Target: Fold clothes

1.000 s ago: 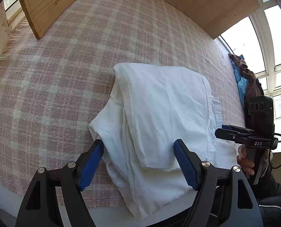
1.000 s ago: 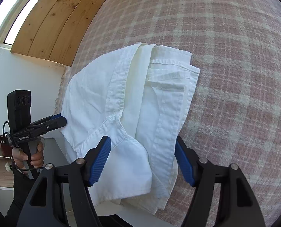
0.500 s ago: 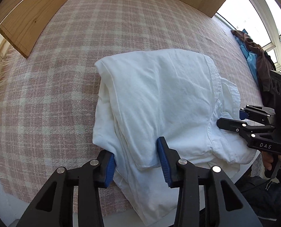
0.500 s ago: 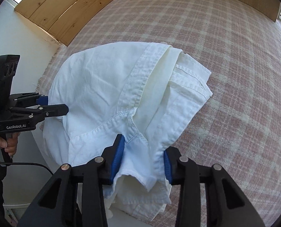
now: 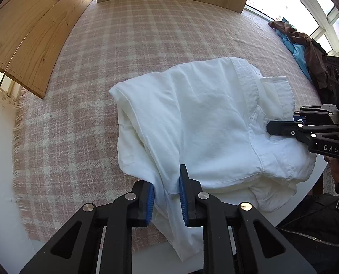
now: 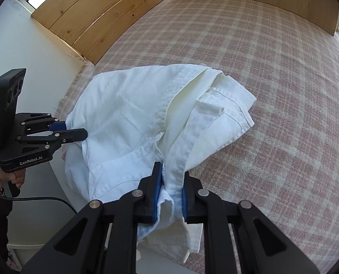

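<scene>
A white shirt (image 5: 203,125) lies half folded near the front edge of a pink plaid blanket (image 5: 123,45). My left gripper (image 5: 167,196) pinches the shirt's near left edge, its jaws still closing with cloth bunched between the blue pads. The right gripper (image 6: 170,189) grips the near right edge of the white shirt (image 6: 135,114) by a seam, jaws likewise closing on the fabric. Both held edges are lifted off the blanket. Each gripper shows in the other's view: the right gripper (image 5: 283,127) and the left gripper (image 6: 73,132), both biting cloth.
Wooden panels (image 5: 32,34) rise along the back and left of the blanket. A heap of brown and blue clothes (image 5: 302,45) lies at the far right by the windows. The table's white edge (image 5: 146,258) runs just below the shirt. A hand (image 6: 11,178) holds the left gripper's handle.
Both grippers went from wide open around the shirt's near edges to closed on the cloth. The held edges have risen and the views have rolled.
</scene>
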`<state>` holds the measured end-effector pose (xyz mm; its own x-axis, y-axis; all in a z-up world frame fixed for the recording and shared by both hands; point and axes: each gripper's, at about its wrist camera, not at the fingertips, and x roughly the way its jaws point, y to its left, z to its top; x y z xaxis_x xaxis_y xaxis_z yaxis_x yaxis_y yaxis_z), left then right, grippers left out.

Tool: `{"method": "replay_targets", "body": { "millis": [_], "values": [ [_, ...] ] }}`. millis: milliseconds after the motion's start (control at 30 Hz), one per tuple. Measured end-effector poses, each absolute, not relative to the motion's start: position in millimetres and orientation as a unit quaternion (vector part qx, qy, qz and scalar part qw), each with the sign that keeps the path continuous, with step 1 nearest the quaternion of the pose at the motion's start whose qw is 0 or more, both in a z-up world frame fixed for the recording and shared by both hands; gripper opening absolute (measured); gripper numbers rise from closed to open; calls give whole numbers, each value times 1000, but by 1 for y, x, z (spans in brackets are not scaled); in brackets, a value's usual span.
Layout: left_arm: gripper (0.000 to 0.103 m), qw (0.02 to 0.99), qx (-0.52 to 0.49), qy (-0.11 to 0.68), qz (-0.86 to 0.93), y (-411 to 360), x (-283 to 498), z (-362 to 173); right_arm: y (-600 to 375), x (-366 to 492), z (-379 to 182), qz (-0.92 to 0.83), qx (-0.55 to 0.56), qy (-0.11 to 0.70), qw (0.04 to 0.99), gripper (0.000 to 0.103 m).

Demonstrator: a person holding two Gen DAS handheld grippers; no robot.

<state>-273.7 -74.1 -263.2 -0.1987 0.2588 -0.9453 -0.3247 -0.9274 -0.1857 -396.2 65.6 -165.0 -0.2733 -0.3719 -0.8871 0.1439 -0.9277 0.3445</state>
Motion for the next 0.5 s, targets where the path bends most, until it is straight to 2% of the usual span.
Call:
{"method": "replay_targets", "body": {
  "millis": [133, 267, 433, 500],
  "values": [
    [12, 202, -608, -2, 768, -88, -282, -264, 66, -398, -154, -791, 572, -114, 184, 13],
    [9, 212, -610, -63, 761, -110, -290, -268, 66, -404, -166, -780, 590, -109, 175, 13],
    [9, 238, -571, -87, 781, -116, -283, -223, 78, -404, -143, -772, 579, -169, 201, 12],
    [9, 240, -550, -81, 796, -119, -285, -201, 77, -406, -124, -781, 564, -163, 210, 12]
  ]
}}
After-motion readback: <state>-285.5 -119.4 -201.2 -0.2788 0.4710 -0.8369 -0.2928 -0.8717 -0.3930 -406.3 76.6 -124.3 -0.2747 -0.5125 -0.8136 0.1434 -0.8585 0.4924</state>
